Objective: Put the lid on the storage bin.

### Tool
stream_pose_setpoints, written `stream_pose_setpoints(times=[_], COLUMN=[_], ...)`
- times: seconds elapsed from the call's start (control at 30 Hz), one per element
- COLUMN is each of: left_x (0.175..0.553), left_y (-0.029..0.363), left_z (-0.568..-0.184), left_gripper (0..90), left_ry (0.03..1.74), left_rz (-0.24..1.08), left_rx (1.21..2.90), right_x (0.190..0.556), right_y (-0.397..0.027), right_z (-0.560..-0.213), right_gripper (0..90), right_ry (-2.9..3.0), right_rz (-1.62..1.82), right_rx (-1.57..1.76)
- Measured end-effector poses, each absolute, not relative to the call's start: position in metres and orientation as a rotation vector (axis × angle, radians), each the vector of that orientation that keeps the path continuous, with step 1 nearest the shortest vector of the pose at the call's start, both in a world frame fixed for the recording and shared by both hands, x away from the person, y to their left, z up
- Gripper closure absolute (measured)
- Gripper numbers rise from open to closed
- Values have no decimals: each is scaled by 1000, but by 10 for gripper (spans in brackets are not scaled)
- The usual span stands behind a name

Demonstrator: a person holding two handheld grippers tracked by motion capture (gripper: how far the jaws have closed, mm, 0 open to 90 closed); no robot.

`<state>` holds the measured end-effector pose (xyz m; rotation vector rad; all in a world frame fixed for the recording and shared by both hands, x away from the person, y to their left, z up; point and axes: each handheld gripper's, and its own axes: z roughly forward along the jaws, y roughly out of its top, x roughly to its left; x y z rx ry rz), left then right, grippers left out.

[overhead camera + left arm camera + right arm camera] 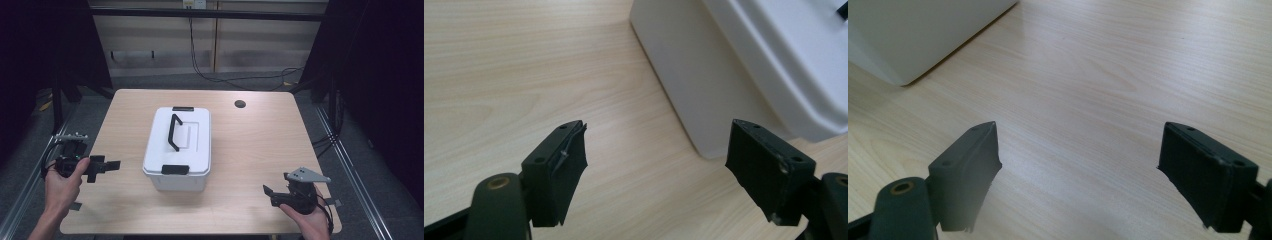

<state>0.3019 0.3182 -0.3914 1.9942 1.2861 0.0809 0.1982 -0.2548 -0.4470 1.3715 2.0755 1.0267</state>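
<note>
Item: white box (177, 150), lid on, black handle (173, 132) lying flat along the top, black latch (175, 169) on the near end. It stands on the surface (250, 150) between my two sets of jaws, ahead of each. Left gripper (113, 165): jaws spread, empty. Right gripper (265, 192): jaws spread, empty. Judged rigid, smooth, slippery-walled, weight unknown; best taken by the handle, or squeezed wall to wall
</note>
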Motion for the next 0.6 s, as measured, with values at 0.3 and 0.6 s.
stream_pose_setpoints(times=[0.3,0.6], left_x=[293,281], left_y=[326,327], left_z=[-420,-442], left_gripper=[236,236], left_ry=[1308,1304], left_rz=[91,183], left_rx=[1981,1995], right_x=[199,202], right_y=[-255,-255], right_z=[-449,-453], right_gripper=[157,156], right_ry=[2065,2094], right_rz=[1022,998], right_rx=[1388,1386])
